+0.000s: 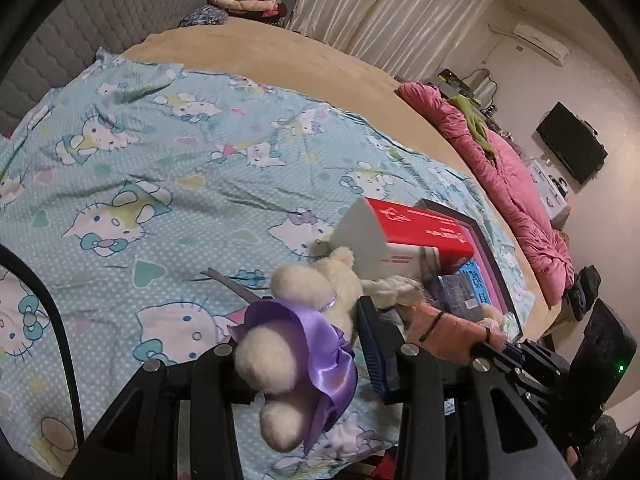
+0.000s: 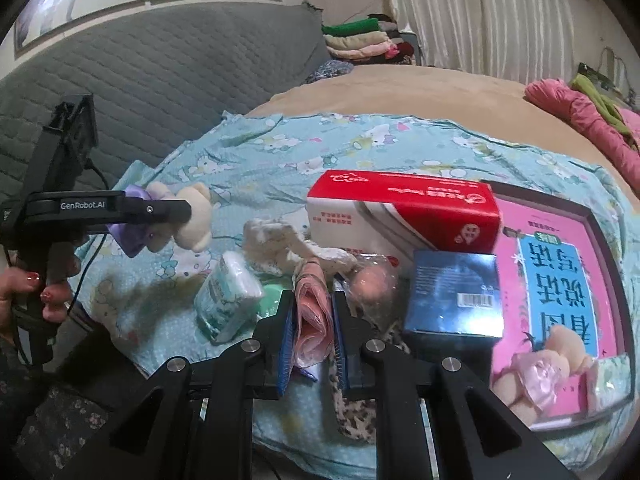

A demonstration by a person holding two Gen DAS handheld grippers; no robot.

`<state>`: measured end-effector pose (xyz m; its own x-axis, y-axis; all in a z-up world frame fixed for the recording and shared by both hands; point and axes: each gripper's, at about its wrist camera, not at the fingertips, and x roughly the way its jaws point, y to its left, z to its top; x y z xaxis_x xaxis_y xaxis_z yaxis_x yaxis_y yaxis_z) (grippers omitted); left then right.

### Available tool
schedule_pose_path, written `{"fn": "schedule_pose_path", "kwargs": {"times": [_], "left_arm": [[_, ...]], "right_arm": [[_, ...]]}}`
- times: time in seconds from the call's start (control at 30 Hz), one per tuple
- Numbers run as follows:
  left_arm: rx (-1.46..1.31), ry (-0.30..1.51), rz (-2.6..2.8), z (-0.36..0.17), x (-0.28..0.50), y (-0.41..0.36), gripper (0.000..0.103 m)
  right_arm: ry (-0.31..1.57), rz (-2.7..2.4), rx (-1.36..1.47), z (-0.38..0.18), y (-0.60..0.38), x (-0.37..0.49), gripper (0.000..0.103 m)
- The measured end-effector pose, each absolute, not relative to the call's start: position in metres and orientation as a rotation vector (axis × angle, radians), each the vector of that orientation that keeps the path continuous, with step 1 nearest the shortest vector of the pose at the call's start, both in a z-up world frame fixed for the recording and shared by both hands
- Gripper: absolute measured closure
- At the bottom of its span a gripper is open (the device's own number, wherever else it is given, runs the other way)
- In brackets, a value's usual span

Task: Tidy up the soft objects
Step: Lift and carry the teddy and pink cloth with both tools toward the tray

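My left gripper (image 1: 298,354) is shut on a cream plush bear in a purple satin dress (image 1: 304,332) and holds it above the Hello Kitty sheet (image 1: 160,168); the same bear shows in the right wrist view (image 2: 188,220) with the left gripper (image 2: 160,210) clamped on it. My right gripper (image 2: 314,328) is shut on a pink folded soft item (image 2: 312,316), which also shows in the left wrist view (image 1: 452,328). A white crumpled cloth (image 2: 288,248) lies just beyond it. A second plush in a pink dress (image 2: 540,368) lies on the pink book (image 2: 560,260).
A red and white box (image 2: 404,212), a dark blue box (image 2: 452,292), a tissue pack (image 2: 226,296) and a leopard-print cloth (image 2: 356,412) crowd the sheet. A pink quilt (image 1: 516,184) lies at the bed's far edge. Folded clothes (image 2: 360,40) are stacked by the grey headboard (image 2: 160,80).
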<state>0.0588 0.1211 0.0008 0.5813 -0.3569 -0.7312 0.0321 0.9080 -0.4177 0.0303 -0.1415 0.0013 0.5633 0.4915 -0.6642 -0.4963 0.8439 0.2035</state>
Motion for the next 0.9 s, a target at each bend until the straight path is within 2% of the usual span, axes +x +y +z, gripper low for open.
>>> {"fn": "schedule_pose_path", "kwargs": {"times": [0.9], "left_arm": [[-0.227, 0.893, -0.346, 0.054, 0.047, -0.005, 0.062]], "right_arm": [[0.592, 0.419, 0.233, 0.040, -0.241, 0.030, 0.085]]}}
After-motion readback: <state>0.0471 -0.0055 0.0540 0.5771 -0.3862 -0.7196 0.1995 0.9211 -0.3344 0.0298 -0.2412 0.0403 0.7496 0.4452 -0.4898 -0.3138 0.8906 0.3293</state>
